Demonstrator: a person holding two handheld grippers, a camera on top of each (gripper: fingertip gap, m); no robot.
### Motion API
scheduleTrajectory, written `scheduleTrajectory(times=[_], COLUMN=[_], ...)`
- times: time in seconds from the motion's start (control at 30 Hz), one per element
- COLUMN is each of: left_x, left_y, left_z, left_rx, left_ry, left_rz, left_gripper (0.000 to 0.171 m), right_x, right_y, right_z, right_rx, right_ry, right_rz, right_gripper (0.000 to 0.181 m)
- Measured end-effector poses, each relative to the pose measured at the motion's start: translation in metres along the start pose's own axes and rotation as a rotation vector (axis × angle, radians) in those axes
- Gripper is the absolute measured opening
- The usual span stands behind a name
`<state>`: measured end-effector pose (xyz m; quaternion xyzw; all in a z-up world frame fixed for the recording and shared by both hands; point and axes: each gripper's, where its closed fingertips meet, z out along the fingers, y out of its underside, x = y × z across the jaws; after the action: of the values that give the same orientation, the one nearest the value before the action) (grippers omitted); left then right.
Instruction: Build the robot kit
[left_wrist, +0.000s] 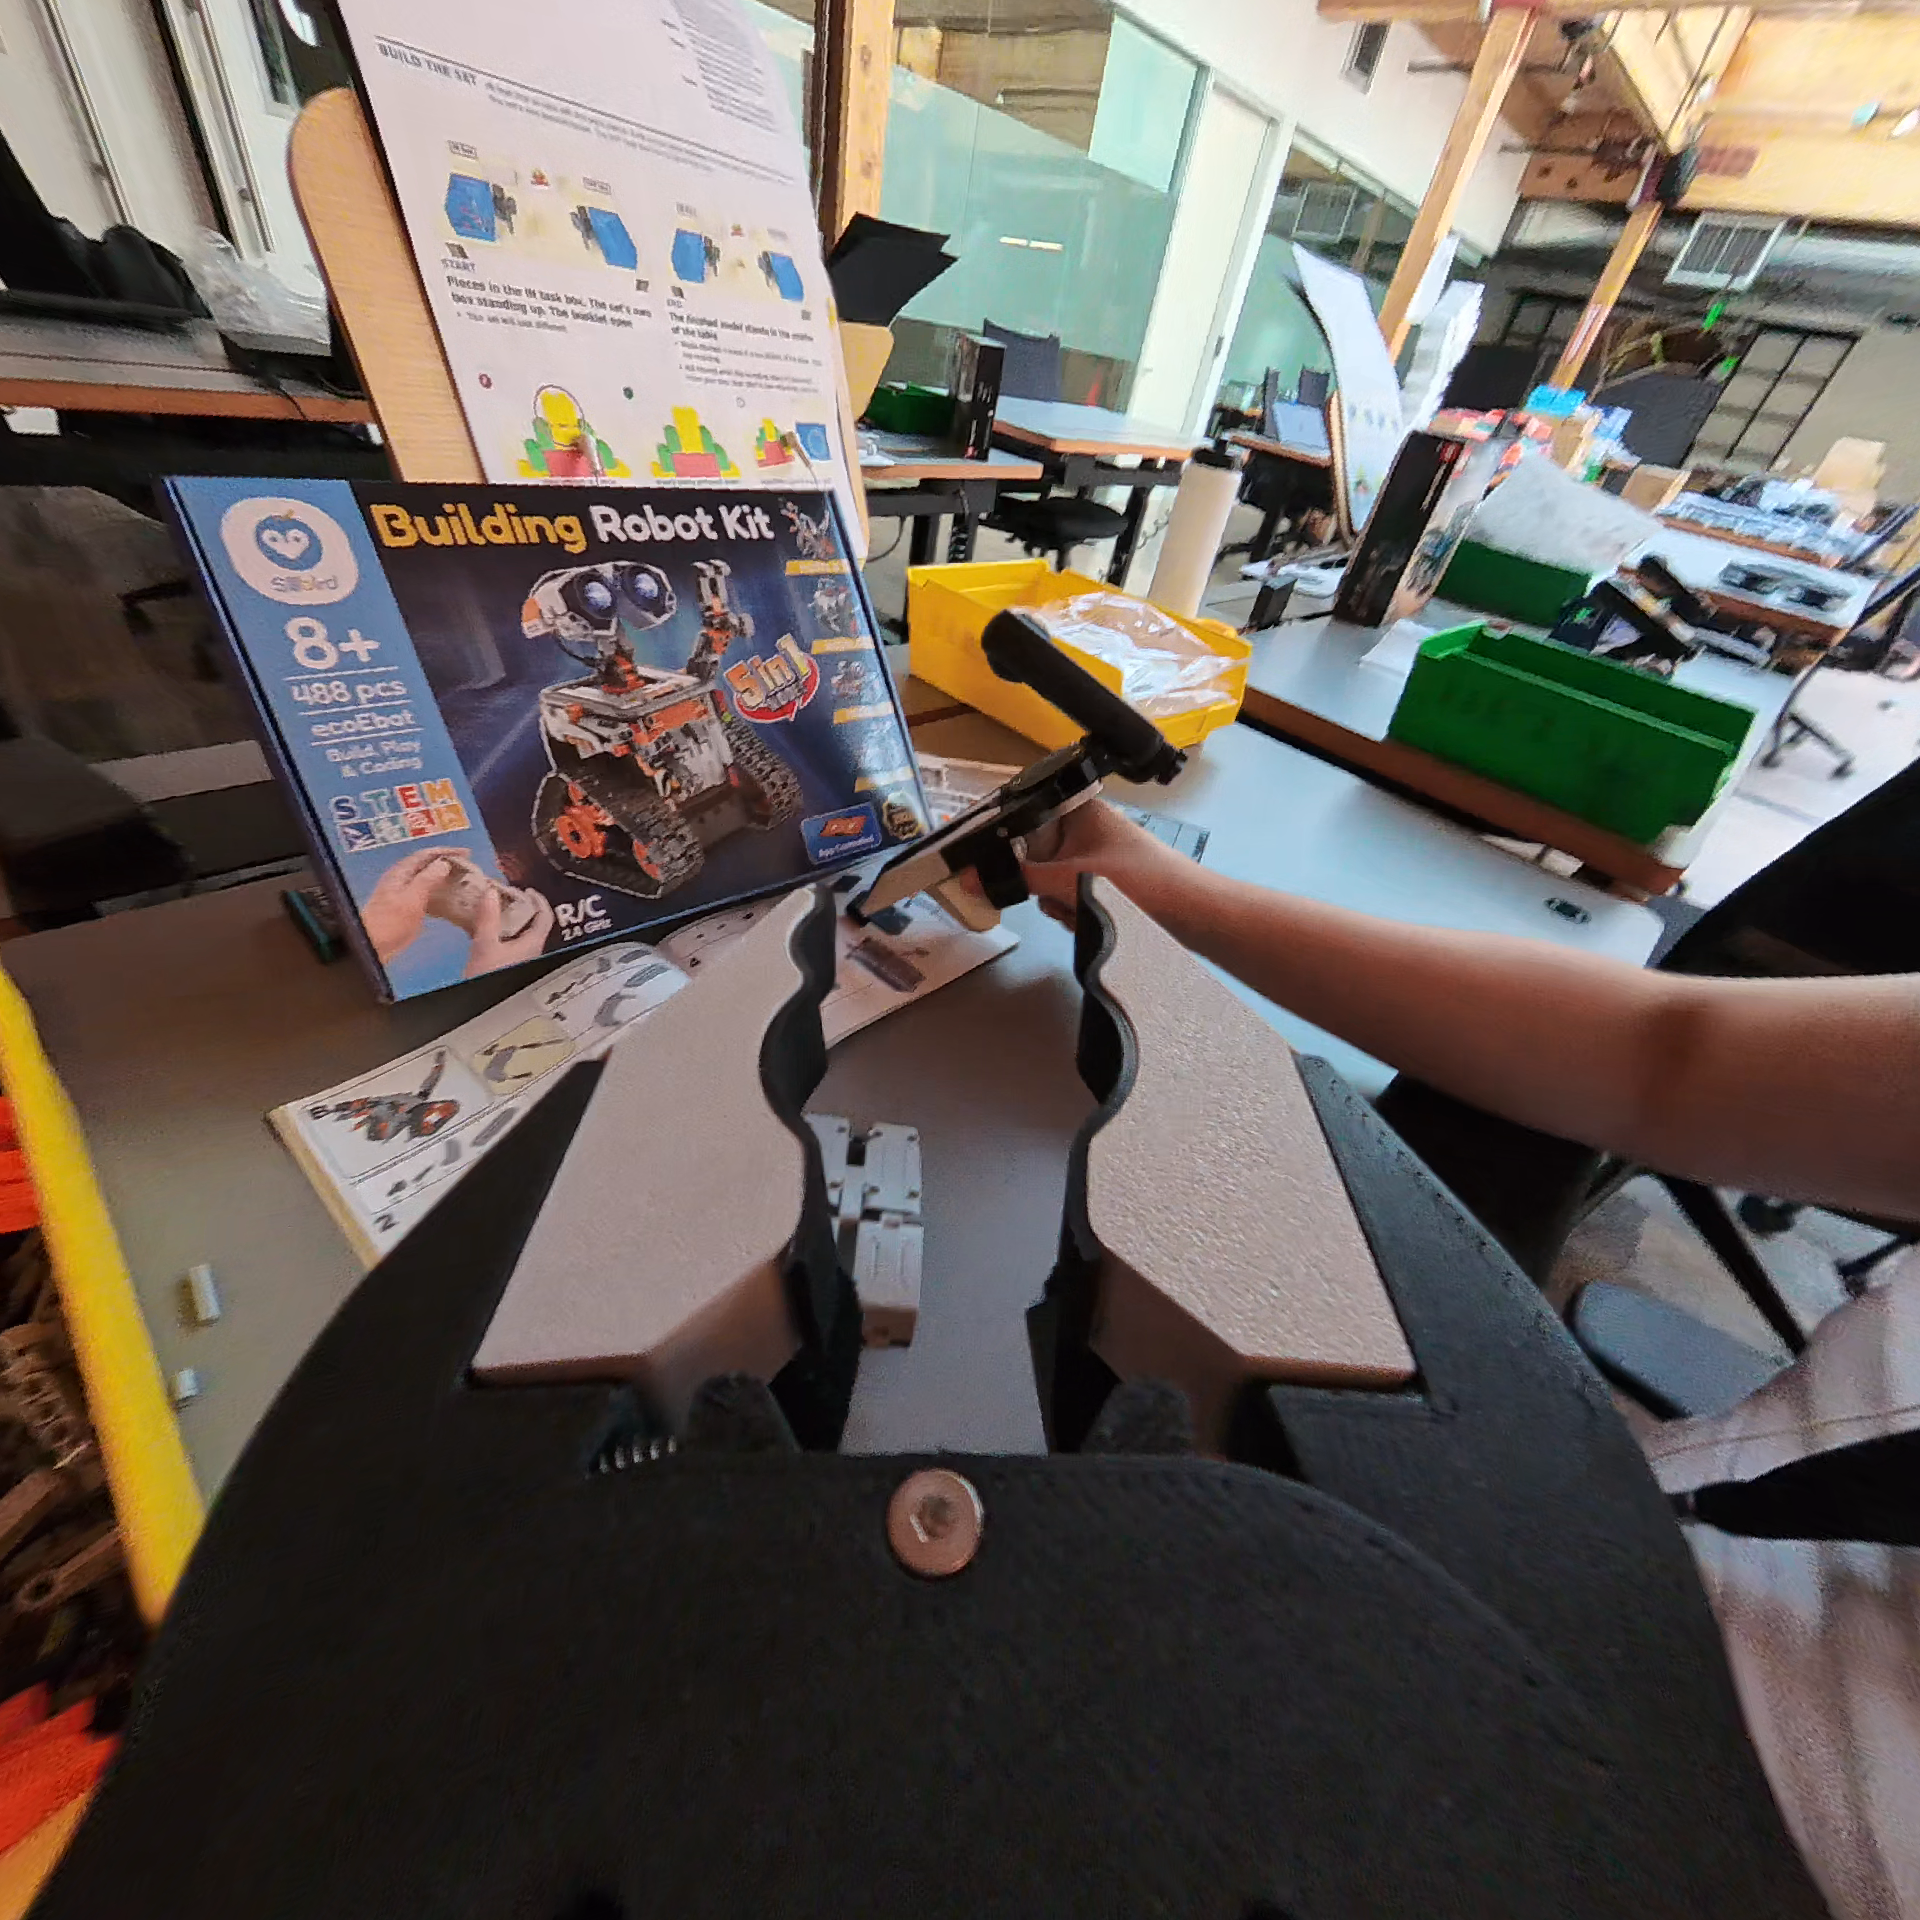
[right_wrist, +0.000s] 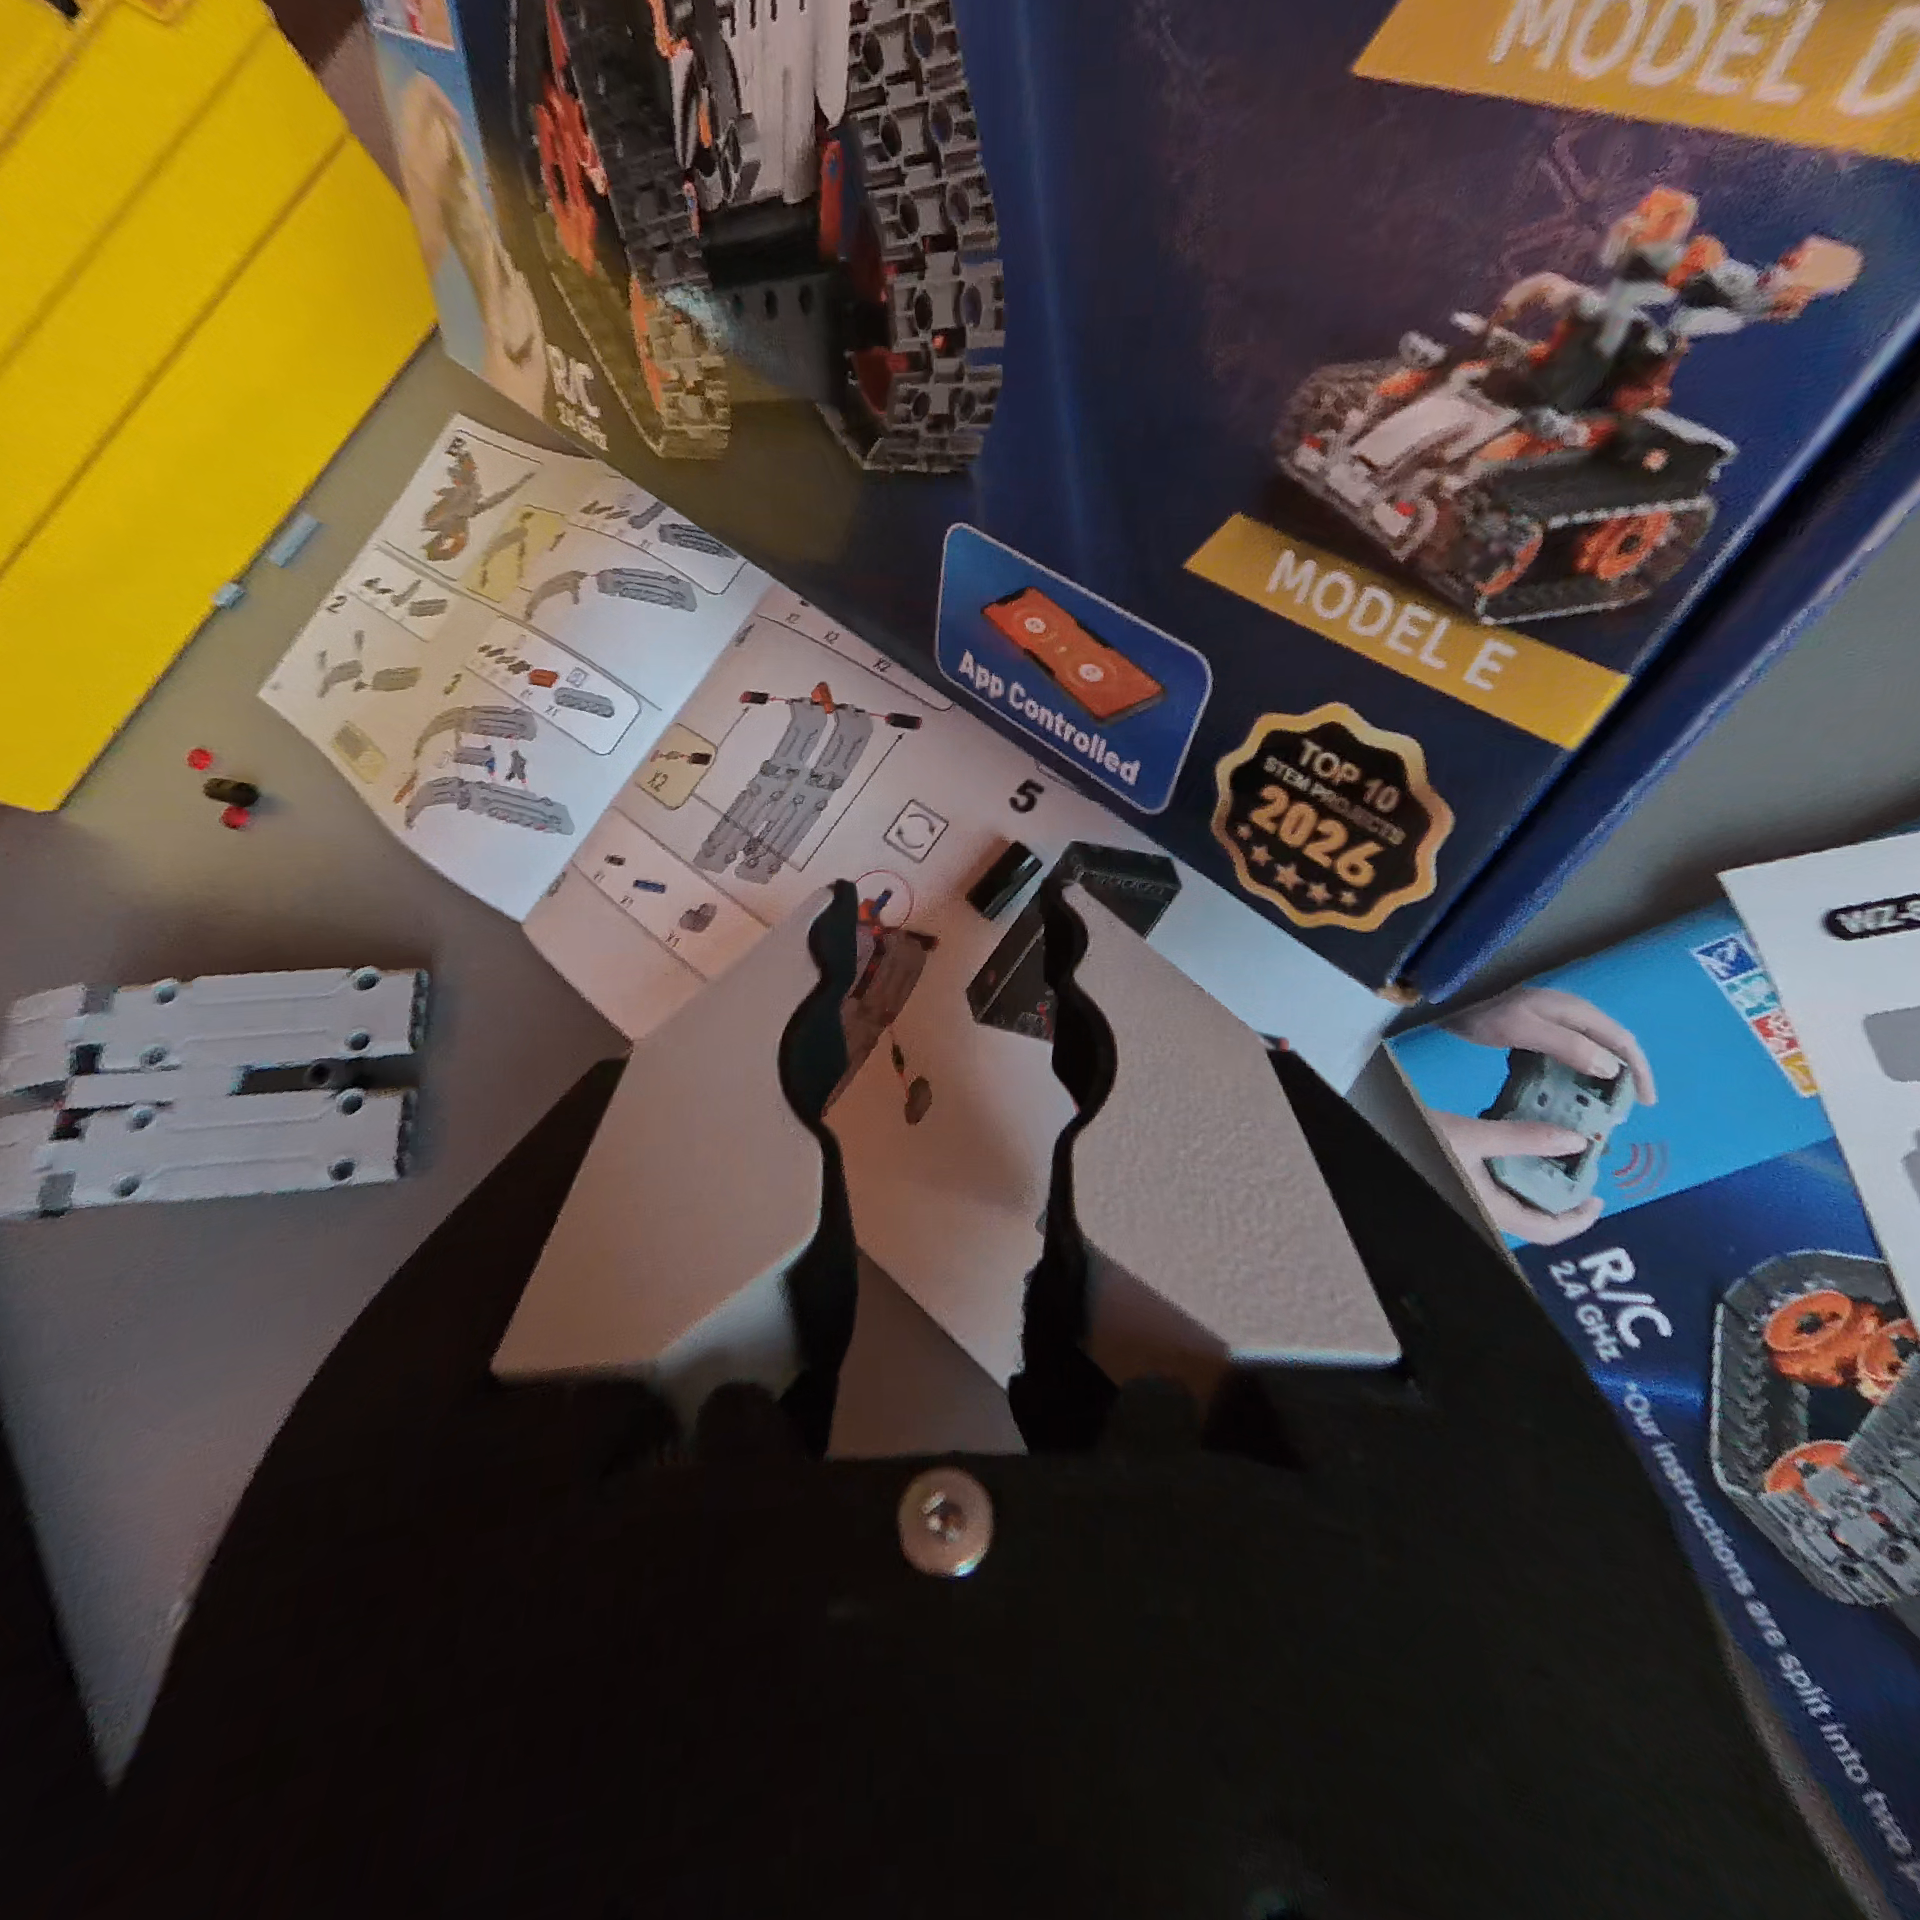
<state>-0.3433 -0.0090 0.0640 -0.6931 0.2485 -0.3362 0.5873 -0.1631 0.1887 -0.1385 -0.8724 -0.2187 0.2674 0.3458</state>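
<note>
My left gripper (left_wrist: 951, 914) is open and empty, hovering over a grey brick assembly (left_wrist: 871, 1216) that lies on the grey table (left_wrist: 187, 1018) between its fingers. The assembly also shows in the right wrist view (right_wrist: 208, 1081), at the left. My right gripper (right_wrist: 945, 904) is open and empty, pointing down at an open instruction booklet (right_wrist: 582, 727). Small black pieces (right_wrist: 1003, 878) lie on the page by its right fingertip. In the left wrist view a hand holds the right gripper (left_wrist: 873, 912) over the booklet (left_wrist: 499, 1070), in front of the blue robot kit box (left_wrist: 540, 727).
A yellow bin (left_wrist: 83, 1247) with brown and orange parts is at the left edge. Small red and black pins (right_wrist: 229, 790) lie beside it. Another blue printed sheet (right_wrist: 1714, 1195) lies at the right. A yellow bin (left_wrist: 1081, 655) and a green bin (left_wrist: 1558, 727) stand farther back.
</note>
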Motion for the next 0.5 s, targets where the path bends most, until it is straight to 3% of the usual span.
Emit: scheduleTrajectory(times=[0.13, 0.17, 0.23, 0.3, 0.43, 0.5], left_x=[0.003, 0.005, 0.01, 0.014, 0.016, 0.022], left_y=[0.007, 0.006, 0.005, 0.008, 0.022, 0.032], left_z=[-0.01, -0.01, -0.01, -0.007, 0.008, 0.02], left_rx=[-0.042, -0.04, -0.03, -0.034, -0.024, -0.036], left_ry=[-0.041, -0.038, -0.011, 0.02, 0.099, 0.171], left_rz=[0.08, 0.085, 0.079, 0.067, 0.01, 0.024], left_gripper=[0.044, 0.042, 0.041, 0.038, 0.037, 0.039], right_x=[0.008, 0.011, 0.01, 0.0, -0.098, -0.141], right_y=[0.004, 0.005, 0.003, 0.003, -0.009, -0.007], right_z=[0.012, 0.014, 0.014, 0.011, -0.031, -0.062], right_rx=[-0.06, -0.072, -0.07, -0.068, 0.117, 0.121], right_ry=[0.134, 0.166, 0.189, 0.148, -0.301, -0.568], right_rz=[-0.059, -0.08, -0.151, -0.195, -0.334, -0.162], right_gripper=[0.036, 0.032, 0.007, 0.007, 0.007, 0.007])
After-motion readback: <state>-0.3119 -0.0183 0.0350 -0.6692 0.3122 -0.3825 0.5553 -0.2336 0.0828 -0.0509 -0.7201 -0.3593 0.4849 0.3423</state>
